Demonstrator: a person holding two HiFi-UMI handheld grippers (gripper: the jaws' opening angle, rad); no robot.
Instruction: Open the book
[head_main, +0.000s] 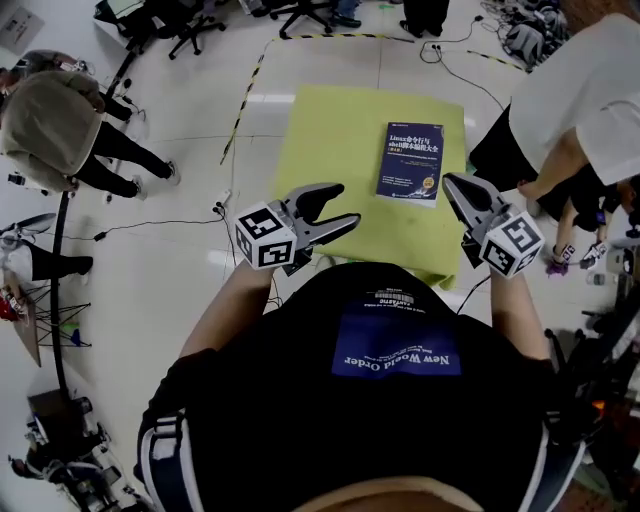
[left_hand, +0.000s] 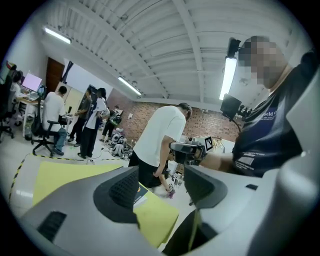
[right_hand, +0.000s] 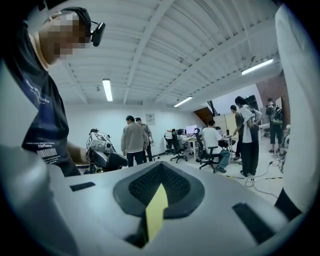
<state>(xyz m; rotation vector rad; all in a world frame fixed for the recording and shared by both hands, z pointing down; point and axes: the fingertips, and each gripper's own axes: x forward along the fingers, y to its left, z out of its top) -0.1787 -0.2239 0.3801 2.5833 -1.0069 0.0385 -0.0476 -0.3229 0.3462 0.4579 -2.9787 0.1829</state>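
Item: book – closed, cover up, flat on table, ahead of both your tools, untouched
L gripper – jaws apart, empty; prob. readied for the cover edge
R gripper – jaws look pressed together, nothing between; free to steady the spine

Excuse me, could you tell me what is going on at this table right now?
A person stands at a table with a yellow-green cover, a hand-held gripper in each hand. A blue book lies closed on it, untouched. The left hand-held gripper has its jaws apart, nothing between them; the right hand-held gripper has its jaws together, empty. Both hover short of the book, so opening it has not begun.
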